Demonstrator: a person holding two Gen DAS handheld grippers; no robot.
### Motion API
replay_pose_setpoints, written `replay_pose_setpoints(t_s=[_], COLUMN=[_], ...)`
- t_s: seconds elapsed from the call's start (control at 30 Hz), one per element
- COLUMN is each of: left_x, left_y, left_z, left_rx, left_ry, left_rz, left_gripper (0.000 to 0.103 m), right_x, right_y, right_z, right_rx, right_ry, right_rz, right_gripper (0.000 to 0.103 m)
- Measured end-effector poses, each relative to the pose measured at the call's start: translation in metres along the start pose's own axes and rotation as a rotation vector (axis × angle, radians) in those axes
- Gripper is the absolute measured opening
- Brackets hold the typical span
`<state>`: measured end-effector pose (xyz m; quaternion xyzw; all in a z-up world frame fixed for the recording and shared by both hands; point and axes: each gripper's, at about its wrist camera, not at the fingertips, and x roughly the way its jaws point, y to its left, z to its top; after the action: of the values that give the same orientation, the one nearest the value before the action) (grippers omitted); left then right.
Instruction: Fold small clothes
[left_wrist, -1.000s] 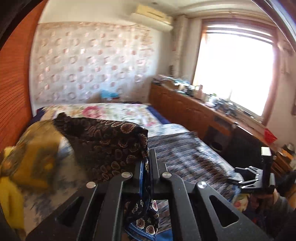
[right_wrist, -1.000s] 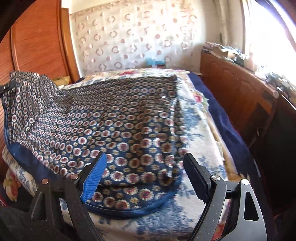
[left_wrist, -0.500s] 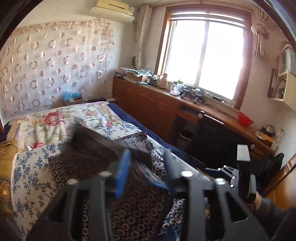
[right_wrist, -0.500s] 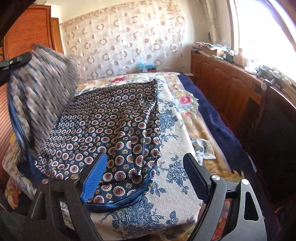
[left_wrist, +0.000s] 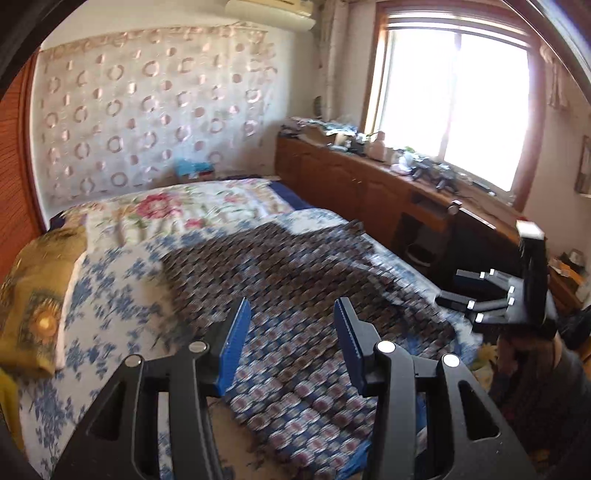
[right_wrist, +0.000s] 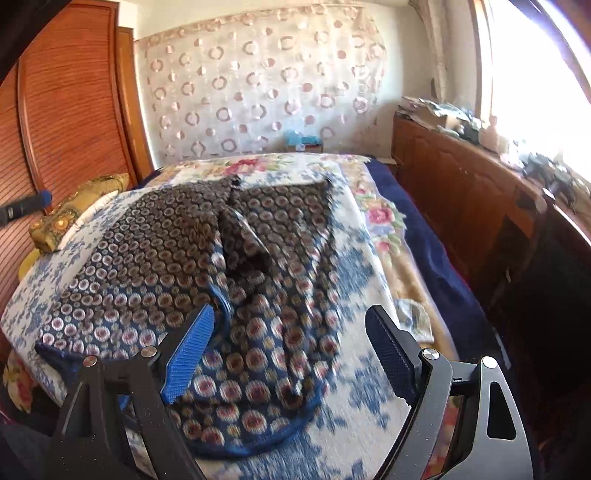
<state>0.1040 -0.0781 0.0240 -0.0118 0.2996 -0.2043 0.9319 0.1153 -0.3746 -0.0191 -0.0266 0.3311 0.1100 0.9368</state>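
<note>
A dark blue garment (left_wrist: 306, 295) with a pattern of small rings lies spread on the bed; in the right wrist view (right_wrist: 207, 273) one part is folded over the rest, with a raised crease in the middle. My left gripper (left_wrist: 291, 332) is open and empty above the garment's near edge. My right gripper (right_wrist: 291, 350) is open and empty over the garment's near corner. The right gripper also shows in the left wrist view (left_wrist: 495, 295) at the bed's right side. The left gripper's tip (right_wrist: 26, 206) shows at the far left.
The bed has a blue-flowered cover (right_wrist: 354, 369) and a floral quilt (left_wrist: 177, 210) behind it. A yellow-gold pillow (left_wrist: 37, 295) lies at the left. A wooden cabinet (right_wrist: 461, 192) with clutter runs along the right under the window. A wooden wardrobe (right_wrist: 66, 110) stands at the left.
The left gripper carried a raised part of the garment over, opened and let it go. That part now lies folded on the rest. The right gripper stayed open.
</note>
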Motion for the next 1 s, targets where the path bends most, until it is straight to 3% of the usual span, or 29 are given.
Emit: replay_pose_setpoints(t_s=[0.27, 0.5, 0.57, 0.6, 0.67, 0.7, 0.83, 1.0], left_x=[-0.003, -0.002, 0.001, 0.001, 0.002, 0.002, 0.003, 0.002], left_y=[0.021, 0.034, 0.035, 0.036, 0.037, 0.037, 0.037, 0.032], left_z=[-0.022, -0.035, -0.038, -0.039, -0.041, -0.041, -0.043, -0.043], left_rx=[-0.02, -0.048, -0.052, -0.053, -0.057, -0.059, -0.066, -0.062], left_ry=[0.02, 0.038, 0.05, 0.053, 0.058, 0.058, 0.062, 0.06], left_rz=[0.054, 0.061, 0.061, 0.061, 0.061, 0.061, 0.06, 0.043], left_gripper=[0.046, 0.046, 0.046, 0.046, 0.046, 0.046, 0.046, 0.046], right_x=[0.041, 0.101, 0.114, 0.119, 0.123, 0.121, 0.081, 0.028], right_y=[0.024, 0.043, 0.046, 0.047, 0.046, 0.047, 0.047, 0.044], right_z=[0.043, 0.057, 0.056, 0.054, 0.052, 0.051, 0.053, 0.049], right_rx=[-0.085, -0.154, -0.161, -0.165, -0.158, -0.152, -0.121, -0.119], right_ry=[0.028, 0.188, 0.225, 0.24, 0.25, 0.247, 0.135, 0.041], right_rz=[0.075, 0.145, 0.15, 0.142, 0.144, 0.164, 0.245, 0.245], right_gripper=[0.086, 0.081, 0.073, 0.064, 0.032, 0.004, 0.002, 0.002])
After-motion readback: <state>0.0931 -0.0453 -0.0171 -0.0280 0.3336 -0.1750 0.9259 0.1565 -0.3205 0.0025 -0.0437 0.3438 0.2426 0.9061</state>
